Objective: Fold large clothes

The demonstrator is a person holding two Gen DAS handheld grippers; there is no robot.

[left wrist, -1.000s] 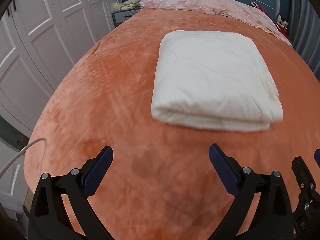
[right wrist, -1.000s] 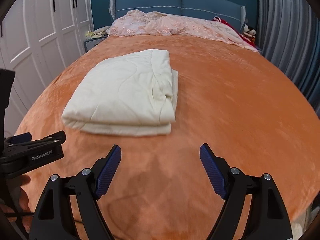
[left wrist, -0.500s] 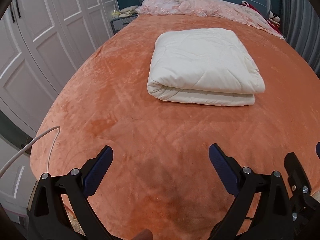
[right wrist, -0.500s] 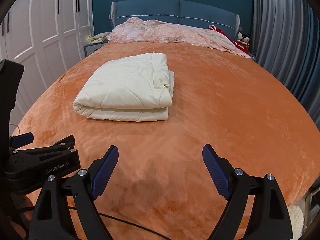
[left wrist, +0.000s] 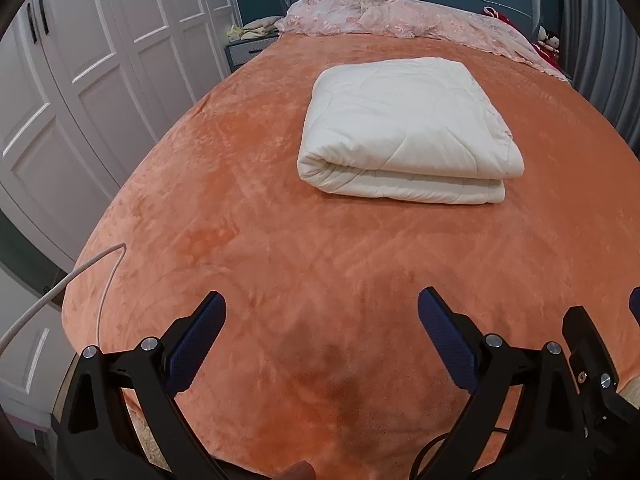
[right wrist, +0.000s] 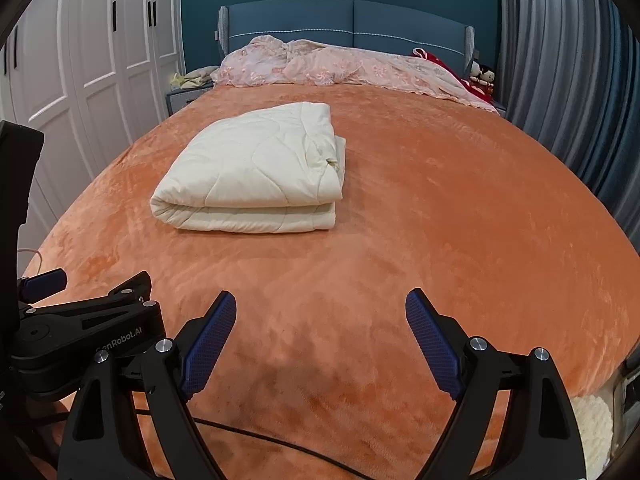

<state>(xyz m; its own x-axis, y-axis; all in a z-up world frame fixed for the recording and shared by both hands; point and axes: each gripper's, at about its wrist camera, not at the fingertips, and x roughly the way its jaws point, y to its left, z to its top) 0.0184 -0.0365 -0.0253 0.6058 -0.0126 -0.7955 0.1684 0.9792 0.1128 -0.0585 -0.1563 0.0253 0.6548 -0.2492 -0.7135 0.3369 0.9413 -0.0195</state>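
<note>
A cream quilted blanket [left wrist: 404,128] lies folded into a thick rectangle on the orange bed cover [left wrist: 280,248]; it also shows in the right wrist view [right wrist: 256,172]. My left gripper [left wrist: 322,312] is open and empty, held above the foot of the bed, well short of the blanket. My right gripper [right wrist: 320,312] is open and empty too, beside the left one, whose body [right wrist: 84,332] shows at its left.
A crumpled pink lace cover [right wrist: 344,66] lies at the blue headboard [right wrist: 352,20]. White wardrobe doors [left wrist: 80,72] stand along the left, grey curtains [right wrist: 560,80] on the right. A white cable [left wrist: 72,280] hangs at the bed's left corner; a black cable [right wrist: 280,446] crosses the foot.
Both grippers have drawn back and up from the folded blanket toward the foot of the bed. The blanket has stayed in place and the jaws have stayed open.
</note>
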